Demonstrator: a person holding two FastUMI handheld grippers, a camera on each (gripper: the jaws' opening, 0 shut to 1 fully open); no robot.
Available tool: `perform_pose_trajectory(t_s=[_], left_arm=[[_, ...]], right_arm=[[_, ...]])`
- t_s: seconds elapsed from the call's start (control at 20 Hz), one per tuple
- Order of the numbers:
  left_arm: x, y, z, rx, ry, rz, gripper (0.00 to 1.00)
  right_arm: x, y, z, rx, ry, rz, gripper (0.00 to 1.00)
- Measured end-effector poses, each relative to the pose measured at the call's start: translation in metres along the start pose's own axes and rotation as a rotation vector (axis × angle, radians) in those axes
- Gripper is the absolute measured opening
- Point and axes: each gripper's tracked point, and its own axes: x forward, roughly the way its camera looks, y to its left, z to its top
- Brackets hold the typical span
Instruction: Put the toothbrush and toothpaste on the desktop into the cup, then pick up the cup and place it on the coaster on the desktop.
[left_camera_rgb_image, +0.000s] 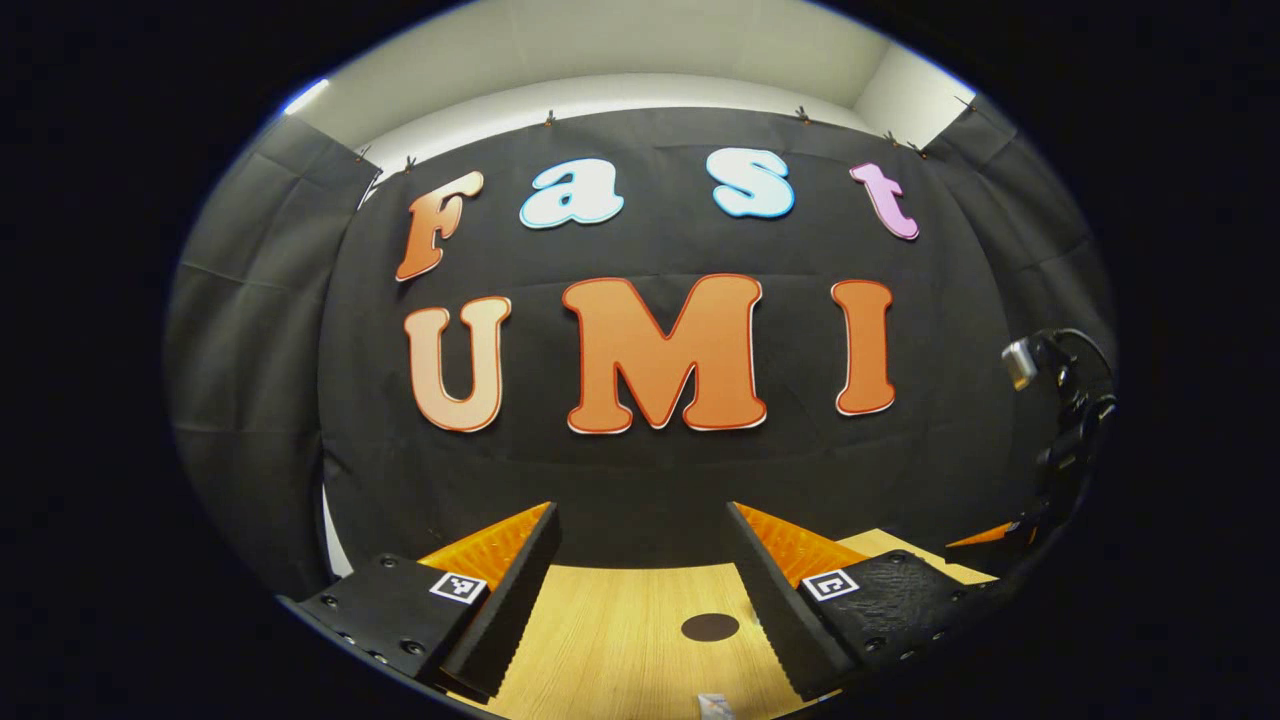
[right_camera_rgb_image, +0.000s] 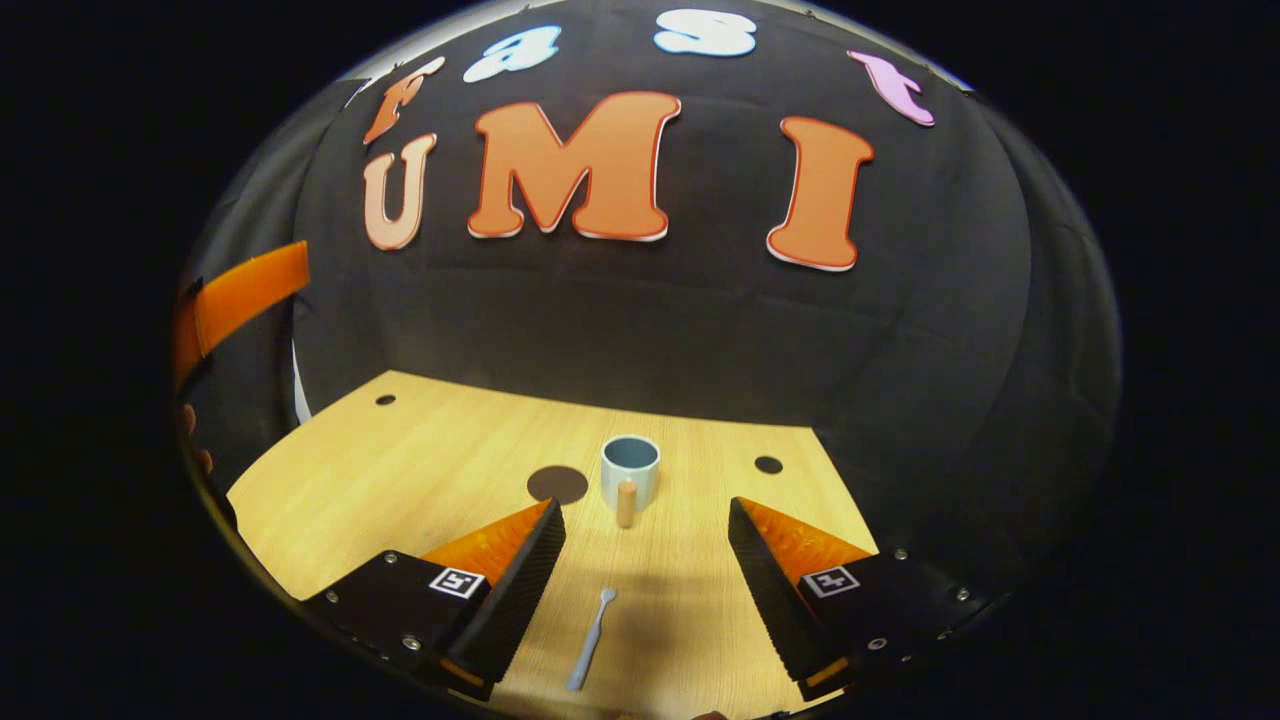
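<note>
A pale blue cup (right_camera_rgb_image: 630, 468) with a wooden handle stands upright on the wooden desktop (right_camera_rgb_image: 420, 470), straight ahead of my right gripper (right_camera_rgb_image: 645, 505). A dark round coaster (right_camera_rgb_image: 557, 484) lies just left of the cup. A pale toothbrush (right_camera_rgb_image: 592, 640) lies flat on the desktop below the gap of the open right gripper, untouched. My left gripper (left_camera_rgb_image: 640, 515) is open and holds nothing; it hovers over the desktop with the coaster (left_camera_rgb_image: 710, 627) ahead of it, close to its right finger. A small pale object (left_camera_rgb_image: 716, 705) peeks in at the bottom edge, too cut off to identify.
Two small dark holes (right_camera_rgb_image: 385, 399) (right_camera_rgb_image: 768, 464) mark the desktop's far corners. The black cloth wall closes the back and sides. One finger of my left gripper (right_camera_rgb_image: 245, 295) and a hand (right_camera_rgb_image: 190, 420) show at the left edge. The right gripper's body (left_camera_rgb_image: 1065, 430) rises at the right.
</note>
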Motion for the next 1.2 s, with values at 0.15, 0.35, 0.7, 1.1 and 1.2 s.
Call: perform_pose_trajectory(t_s=[0.15,0.35,0.7,1.1,1.2], left_arm=[[-0.003,0.012,-0.007,0.001,0.016,0.022,1.00],[-0.011,0.027,-0.018,0.004,0.055,0.047,0.98],[-0.028,0.064,-0.044,0.029,0.127,0.118,0.99],[-0.045,0.087,-0.096,-0.015,0.275,0.138,0.99],[-0.051,0.090,-0.102,-0.004,0.293,0.148,0.99]], right_arm=[[0.006,0.016,-0.026,0.008,0.109,0.047,1.00],[0.015,0.035,-0.063,0.031,0.244,0.097,1.00],[0.022,0.045,-0.136,-0.045,0.543,0.075,0.92],[0.035,0.048,-0.195,-0.031,0.772,0.061,0.88],[0.040,0.050,-0.203,-0.018,0.809,0.065,0.78]])
